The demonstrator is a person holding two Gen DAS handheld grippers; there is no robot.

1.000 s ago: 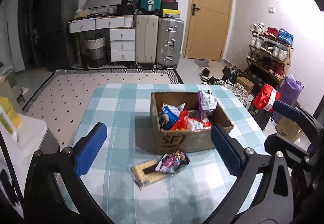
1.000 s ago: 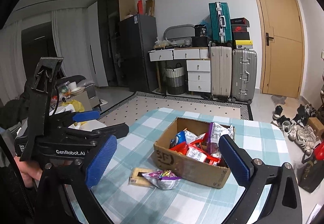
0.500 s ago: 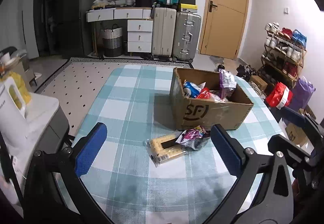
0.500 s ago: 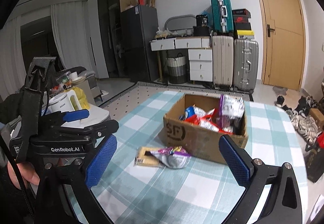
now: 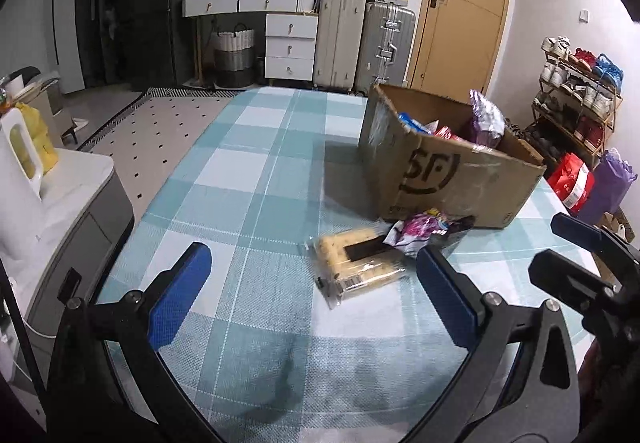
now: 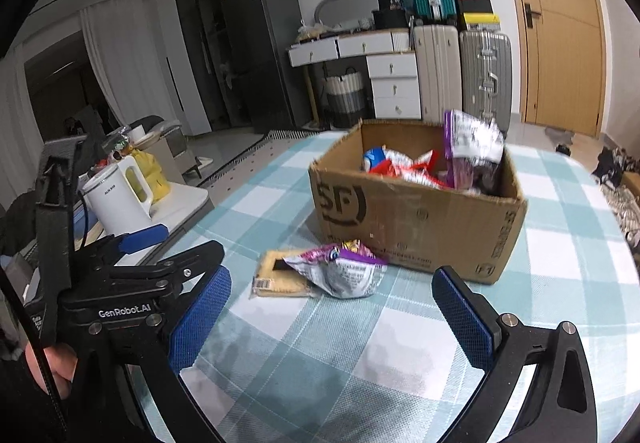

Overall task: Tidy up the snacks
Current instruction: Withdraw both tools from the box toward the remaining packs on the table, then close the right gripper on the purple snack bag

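Note:
A cardboard box (image 5: 440,179) (image 6: 420,227) holding several snack packs stands on the checked table. In front of it lie a yellow biscuit pack (image 5: 356,267) (image 6: 280,275) and a purple-silver snack bag (image 5: 420,231) (image 6: 340,271), the bag partly over the biscuits. My left gripper (image 5: 316,295) is open and empty, just short of the biscuit pack. My right gripper (image 6: 332,319) is open and empty, low over the table near the bag. The left gripper also shows at the left of the right wrist view (image 6: 132,271).
The table (image 5: 256,171) has a teal and white checked cloth. A white kettle (image 6: 120,199) stands on a side cabinet to the left. Suitcases (image 5: 360,39), drawers and a door stand at the back. A shoe rack (image 5: 576,107) and bags are at the right.
Both grippers have come down and moved closer to the table and the two loose snacks. The box and snacks now look larger and nearer. Nothing was taken hold of.

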